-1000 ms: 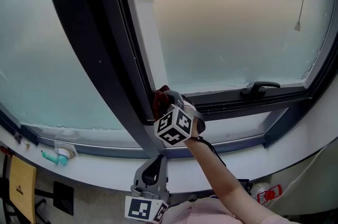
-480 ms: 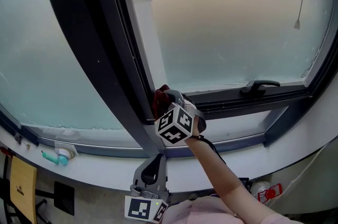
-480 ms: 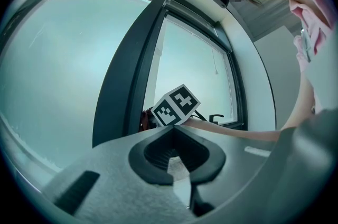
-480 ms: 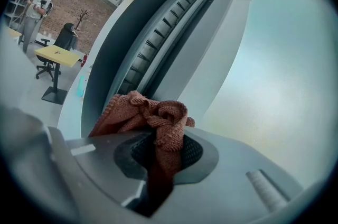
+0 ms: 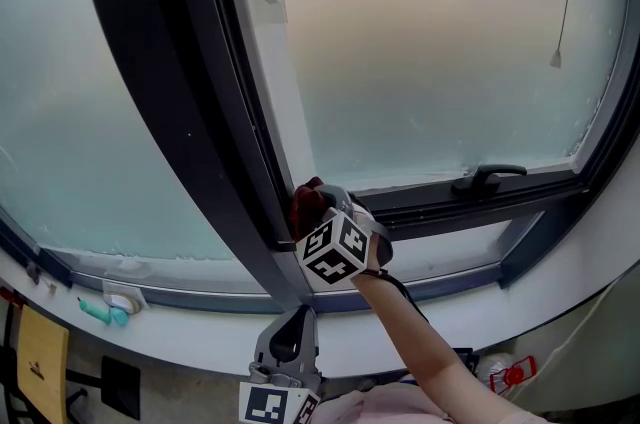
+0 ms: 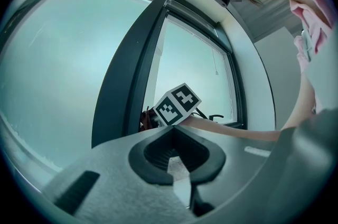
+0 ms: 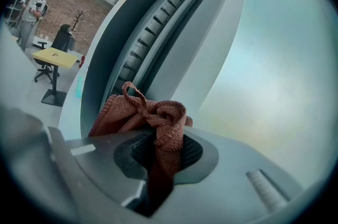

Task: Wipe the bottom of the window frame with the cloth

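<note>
At window frame (image 5: 425, 198), right tongs (image 7: 165, 150) clamp cloth (image 7: 141, 112).

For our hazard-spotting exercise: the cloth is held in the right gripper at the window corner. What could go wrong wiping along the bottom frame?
The cloth sits bunched in the right gripper, so bare jaws might scrape the frame. Its loose loop could snag on the handle further along.
</note>
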Tool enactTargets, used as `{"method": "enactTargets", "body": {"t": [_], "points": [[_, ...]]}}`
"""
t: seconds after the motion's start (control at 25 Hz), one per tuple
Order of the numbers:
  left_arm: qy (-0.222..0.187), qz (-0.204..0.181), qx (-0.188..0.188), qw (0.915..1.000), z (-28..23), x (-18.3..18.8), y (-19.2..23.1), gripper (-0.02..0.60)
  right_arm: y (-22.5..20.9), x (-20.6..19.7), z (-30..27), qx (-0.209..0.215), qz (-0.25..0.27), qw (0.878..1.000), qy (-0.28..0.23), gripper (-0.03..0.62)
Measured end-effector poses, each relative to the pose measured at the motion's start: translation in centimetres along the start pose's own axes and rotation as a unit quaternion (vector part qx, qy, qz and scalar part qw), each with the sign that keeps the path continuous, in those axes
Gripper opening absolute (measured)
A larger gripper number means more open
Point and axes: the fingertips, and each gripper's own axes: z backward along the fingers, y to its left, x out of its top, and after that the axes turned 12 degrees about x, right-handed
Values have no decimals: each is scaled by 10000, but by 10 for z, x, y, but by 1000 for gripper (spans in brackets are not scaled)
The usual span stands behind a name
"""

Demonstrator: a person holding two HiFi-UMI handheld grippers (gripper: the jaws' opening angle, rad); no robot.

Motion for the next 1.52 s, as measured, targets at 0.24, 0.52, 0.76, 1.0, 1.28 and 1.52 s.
{"method": "enactTargets", "body": {"t": [0.24, 0.52, 0.76, 1.0, 1.28, 1.52], "points": [[13, -135, -129, 9998, -4, -1, -6, 2, -7, -8, 7, -148, -81, 9998, 72, 57], [0, -244, -259, 9994, -8, -1, -13, 2, -12, -15, 12, -182, -237, 9994, 199, 57], [-27, -296, -358, 9989, -12, 1, -20, 2, -40, -45, 35, -393, -720, 9961, 334, 57], [-47, -293, -447, 9986, -14, 2, -27, 2, -44, -46, 36, -435, -597, 9965, 389, 57], [-67, -453, -583, 9972, -19, 2, -33, 2, -43, -46, 41, -586, -507, 9968, 212, 57], [-158, -825, -685, 9941, -29, 6, -32, 2, -45, -48, 44, -681, -497, 9964, 60, 57]]}}
